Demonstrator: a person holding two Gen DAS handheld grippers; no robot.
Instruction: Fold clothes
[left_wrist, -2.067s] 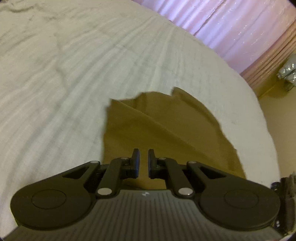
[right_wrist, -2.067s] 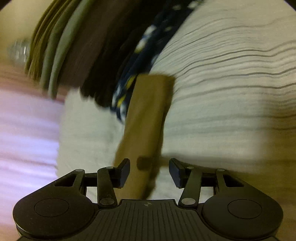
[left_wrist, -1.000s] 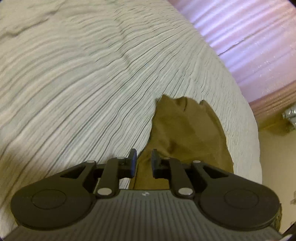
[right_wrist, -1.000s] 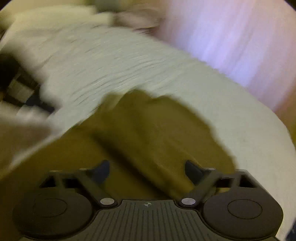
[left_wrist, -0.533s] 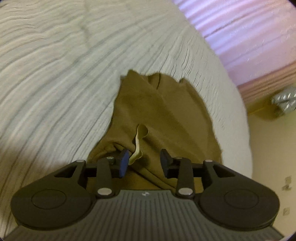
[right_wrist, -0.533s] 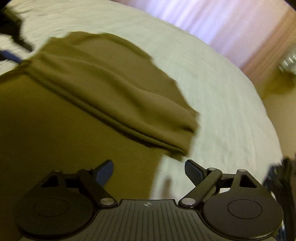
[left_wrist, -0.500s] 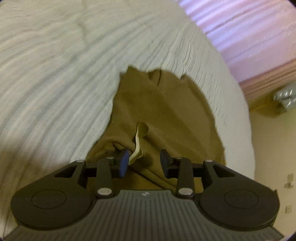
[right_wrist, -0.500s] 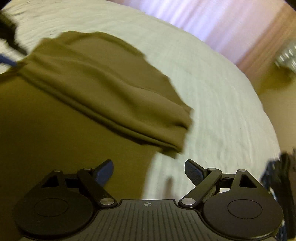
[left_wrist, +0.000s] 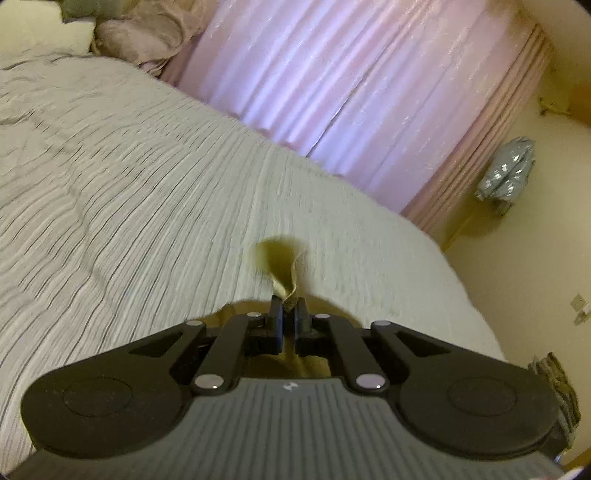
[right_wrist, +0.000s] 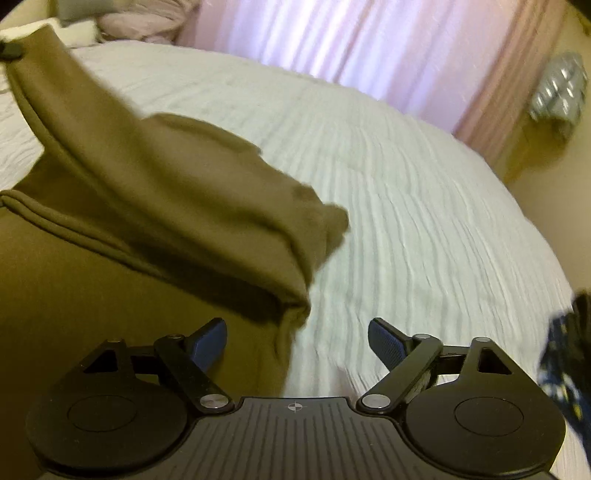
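Note:
An olive-brown garment (right_wrist: 155, 206) hangs lifted over the white ribbed bedspread (right_wrist: 406, 206), filling the left half of the right wrist view. My left gripper (left_wrist: 288, 309) is shut on the garment, pinching a pale tag or edge (left_wrist: 282, 266) that sticks up between the fingertips; more olive cloth (left_wrist: 306, 363) hangs below the fingers. My right gripper (right_wrist: 297, 341) is wide open and empty, just beside and below the garment's hanging corner, not touching it.
The bed (left_wrist: 122, 206) stretches away to the left and far side. Pink curtains (left_wrist: 332, 81) hang behind it. Pillows (left_wrist: 144, 33) lie at the head. A silver bag (left_wrist: 506, 173) hangs at the right wall. Dark patterned clothes (right_wrist: 565, 369) lie at the right edge.
My left gripper closed on the garment's tag edge and lifted it off the bed. The garment now hangs in the air. My right gripper stayed open beside it.

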